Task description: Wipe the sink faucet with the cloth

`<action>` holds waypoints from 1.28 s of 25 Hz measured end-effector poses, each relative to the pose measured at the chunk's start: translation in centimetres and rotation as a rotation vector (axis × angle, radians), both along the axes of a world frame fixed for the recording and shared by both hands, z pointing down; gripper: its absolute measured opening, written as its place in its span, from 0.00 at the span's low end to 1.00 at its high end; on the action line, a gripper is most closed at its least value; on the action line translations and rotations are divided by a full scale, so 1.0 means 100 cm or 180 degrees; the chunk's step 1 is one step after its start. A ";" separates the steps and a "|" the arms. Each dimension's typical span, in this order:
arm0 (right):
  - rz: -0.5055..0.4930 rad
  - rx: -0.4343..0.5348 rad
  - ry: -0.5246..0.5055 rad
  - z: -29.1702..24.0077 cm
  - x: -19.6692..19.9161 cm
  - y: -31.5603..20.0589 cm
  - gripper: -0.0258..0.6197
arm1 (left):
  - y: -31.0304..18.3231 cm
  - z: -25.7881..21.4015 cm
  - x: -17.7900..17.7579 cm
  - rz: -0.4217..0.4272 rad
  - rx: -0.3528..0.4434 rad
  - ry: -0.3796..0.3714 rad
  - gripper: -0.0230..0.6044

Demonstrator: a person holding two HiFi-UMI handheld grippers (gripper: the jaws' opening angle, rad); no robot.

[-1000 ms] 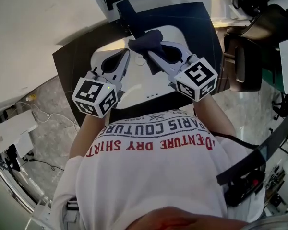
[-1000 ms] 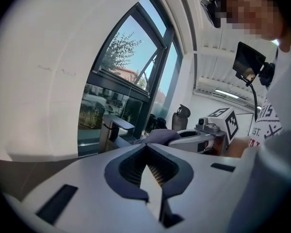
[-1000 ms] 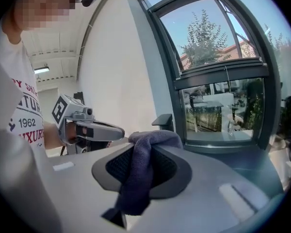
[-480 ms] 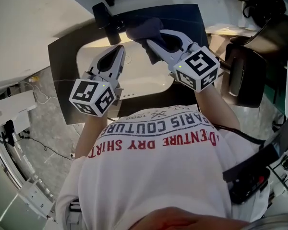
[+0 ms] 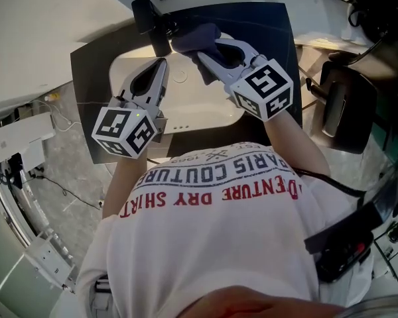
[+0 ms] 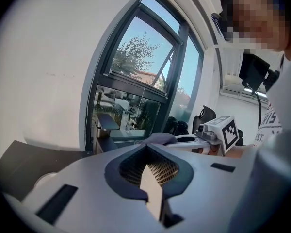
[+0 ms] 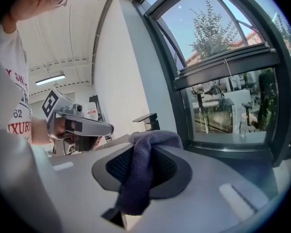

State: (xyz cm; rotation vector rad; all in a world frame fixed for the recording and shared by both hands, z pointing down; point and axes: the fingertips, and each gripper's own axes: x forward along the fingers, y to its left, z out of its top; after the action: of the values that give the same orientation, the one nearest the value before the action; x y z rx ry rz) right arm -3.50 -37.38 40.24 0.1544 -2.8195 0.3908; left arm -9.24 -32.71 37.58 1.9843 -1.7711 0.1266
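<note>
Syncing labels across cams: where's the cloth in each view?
Head view: cloth at top centre, in the right tool, beside the black faucet.
Left gripper view: centre, a grey lump left of the marker cube.
Right gripper view: lower centre, clamped in the tool.
Shared landmark: the faucet, in the head and right gripper views.

Office-like lab — sink (image 5: 198, 108) beside big window (image 6: 136, 81), office chair (image 5: 341, 108), loose floor cables (image 5: 60, 187).
</note>
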 end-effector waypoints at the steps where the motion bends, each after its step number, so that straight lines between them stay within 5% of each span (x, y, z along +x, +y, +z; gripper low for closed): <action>1: 0.0000 -0.0016 0.0022 0.005 -0.003 0.001 0.16 | 0.000 0.002 -0.002 0.0007 -0.0014 -0.0004 0.04; 32: -0.0001 -0.0061 0.0296 0.062 -0.099 -0.038 0.16 | -0.009 0.036 -0.043 0.0245 -0.0217 0.0028 0.04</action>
State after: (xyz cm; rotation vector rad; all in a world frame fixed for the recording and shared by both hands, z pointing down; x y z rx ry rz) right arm -13.38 -41.19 46.45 0.1637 -2.7235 0.4000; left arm -13.53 -33.62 41.18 2.0019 -1.6631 0.2003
